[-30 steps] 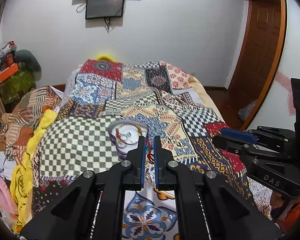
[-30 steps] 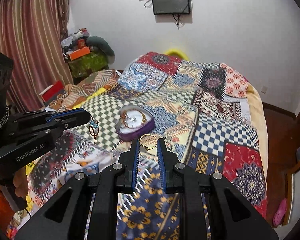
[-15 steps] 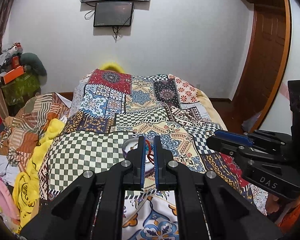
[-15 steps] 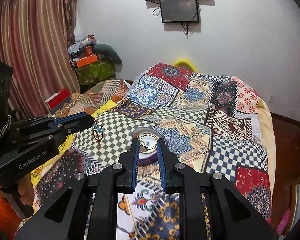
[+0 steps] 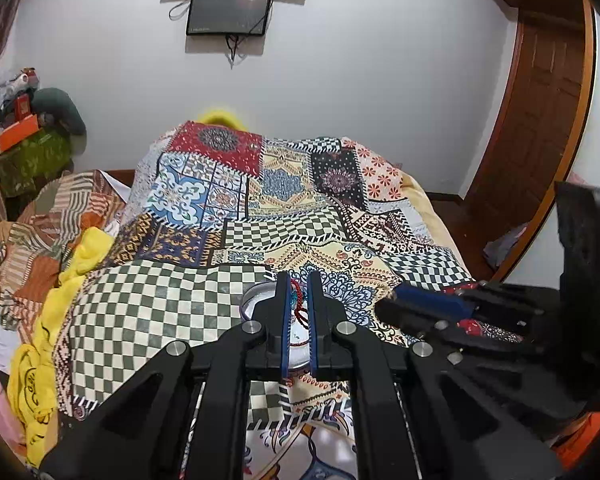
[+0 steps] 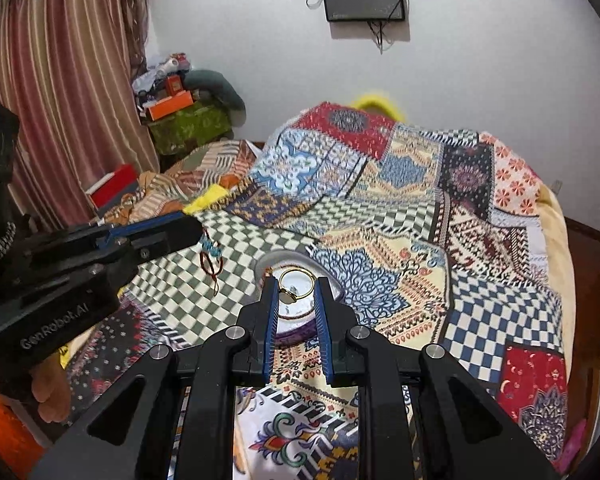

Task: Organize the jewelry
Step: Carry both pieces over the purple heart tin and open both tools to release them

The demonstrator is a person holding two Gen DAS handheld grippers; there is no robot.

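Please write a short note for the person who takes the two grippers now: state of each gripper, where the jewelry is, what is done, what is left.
Left gripper: shut on the red and teal beaded cord bracelet, held in the air above the quilt.
Right gripper: shut on the thin gold ring bangle, over the box.
Purple heart-shaped jewelry box with white lining: open on the patchwork quilt, directly ahead of both grippers.
Done: both pieces picked up.
Left: release each into the box. Other contents cannot be seen clearly.

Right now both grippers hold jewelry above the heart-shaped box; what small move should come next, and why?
Probably lower the right gripper and open it: its gold bangle hangs right over the open box. The left gripper, pinching the red bracelet, sits off to the side.
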